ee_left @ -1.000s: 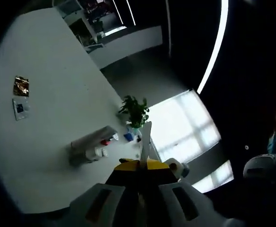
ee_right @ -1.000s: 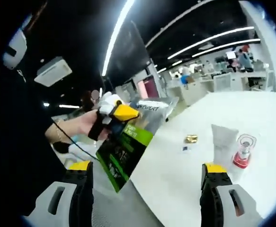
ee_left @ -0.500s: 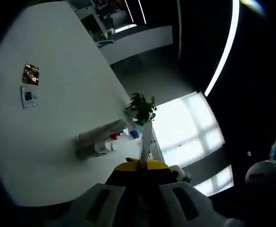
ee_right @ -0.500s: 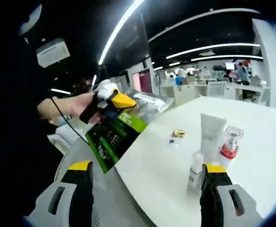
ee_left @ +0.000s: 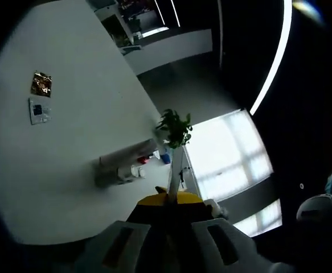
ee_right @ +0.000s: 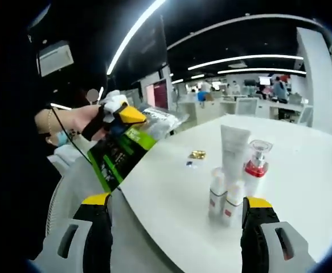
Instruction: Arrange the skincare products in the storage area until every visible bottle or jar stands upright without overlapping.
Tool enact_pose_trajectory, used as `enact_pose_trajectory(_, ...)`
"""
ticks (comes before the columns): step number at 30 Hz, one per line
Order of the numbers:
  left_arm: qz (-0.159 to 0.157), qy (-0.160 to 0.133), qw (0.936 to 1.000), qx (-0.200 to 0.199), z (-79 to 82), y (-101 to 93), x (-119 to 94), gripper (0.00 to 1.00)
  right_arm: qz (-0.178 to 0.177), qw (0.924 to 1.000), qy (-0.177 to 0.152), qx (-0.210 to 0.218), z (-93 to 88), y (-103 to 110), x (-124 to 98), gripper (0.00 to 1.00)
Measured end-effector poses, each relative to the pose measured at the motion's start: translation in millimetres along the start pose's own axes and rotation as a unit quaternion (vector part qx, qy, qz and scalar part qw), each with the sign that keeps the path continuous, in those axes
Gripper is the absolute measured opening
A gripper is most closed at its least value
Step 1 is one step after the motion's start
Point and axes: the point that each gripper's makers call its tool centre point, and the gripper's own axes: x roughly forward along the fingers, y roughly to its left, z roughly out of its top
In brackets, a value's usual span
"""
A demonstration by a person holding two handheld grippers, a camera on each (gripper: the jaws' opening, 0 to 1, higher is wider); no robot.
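In the left gripper view, the left gripper (ee_left: 169, 200) has its yellow-tipped jaws pressed on the thin edge of a pouch (ee_left: 176, 170), seen edge-on as a pale strip rising from between them. Beyond it a white table (ee_left: 69, 187) runs across the view. A tube (ee_left: 128, 154) and small bottles (ee_left: 130, 171) stand grouped near the table's edge, just beside a potted plant (ee_left: 175, 127). A gold packet (ee_left: 41, 84) and a small card (ee_left: 39, 110) lie well apart from them, toward the opposite side of the table.

In the right gripper view, the right gripper (ee_right: 177, 219) has its jaws spread wide, with nothing between them. On the table (ee_right: 302, 170) a white tube (ee_right: 233, 148) stands upright with a red-based pump bottle (ee_right: 255, 162) just beside it and two small white bottles (ee_right: 225, 197) in front, all close together near the table's near edge. The gold packet (ee_right: 197, 154) and the card (ee_right: 189, 164) lie farther in. A hand (ee_right: 69, 120) holds the left gripper (ee_right: 120, 112) off the table's edge, its jaws pinching the green and black pouch (ee_right: 120, 153), which hangs tilted in the air.
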Motion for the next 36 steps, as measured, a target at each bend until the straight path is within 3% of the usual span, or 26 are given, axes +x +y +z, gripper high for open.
enact_pose_trajectory(3, 0.004, 0.001, 1.0, -0.001, -0.7, 2.2, 0, 0.0, 0.011, 0.9992, -0.038, -0.002, 13.3, 5, -3, 0.99)
enact_pose_trajectory(9, 0.016, 0.005, 0.9999, -0.001, -0.4, 11.8, 3, 0.0, 0.004, 0.9998, -0.013, -0.017, 4.8, -2, -8, 0.99)
enact_pose_trajectory(14, 0.031, 0.007, 0.9995, 0.004, 3.4, 23.2, 7, 0.0, 0.009, 0.9995, -0.028, -0.009, 8.7, -2, -10, 0.93)
enact_pose_trajectory(22, 0.045, 0.003, 0.999, -0.002, 11.3, 42.5, 10, 0.0, 0.01, 0.9997, -0.025, -0.002, 4.7, -6, -11, 0.92)
enact_pose_trajectory(32, 0.078, 0.015, 0.9966, -0.021, 16.6, 80.1, 21, 0.0, 0.011, 0.9998, -0.017, 0.008, -0.7, -8, -10, 0.91)
enact_pose_trajectory(36, 0.087, 0.02, 0.9957, -0.025, 25.8, 99.0, 26, 0.0, 0.01, 0.9998, -0.015, 0.008, -1.5, -8, -10, 0.91)
